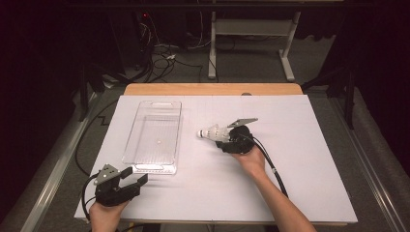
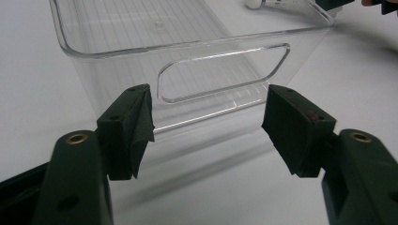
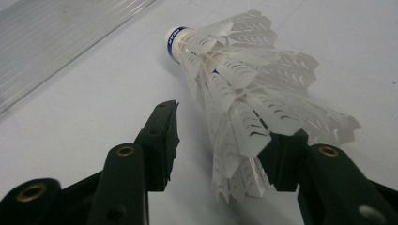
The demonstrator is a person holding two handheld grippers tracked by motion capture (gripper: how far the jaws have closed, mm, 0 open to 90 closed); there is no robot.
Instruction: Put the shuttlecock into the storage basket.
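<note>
Your right tool [image 3: 220, 140] straddles feathered white shuttlecock [image 3: 244, 93], jaws parted, beside clear ribbed plastic bin [image 1: 153, 137]; left tool [image 2: 206, 126] released before bin's handle slot.

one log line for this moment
left gripper: open, facing bin end | right gripper: open around shuttlecock skirt, one pad touching | shuttlecock: on table, right of bin

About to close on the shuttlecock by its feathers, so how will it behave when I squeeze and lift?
The shuttlecock probably weighs almost nothing: thin white feathers on a small cork. The splayed feather skirt between the right gripper jaws looks fragile, so it may bend or crush under a firm squeeze. Lying on its side, its round skirt could roll if nudged.
</note>
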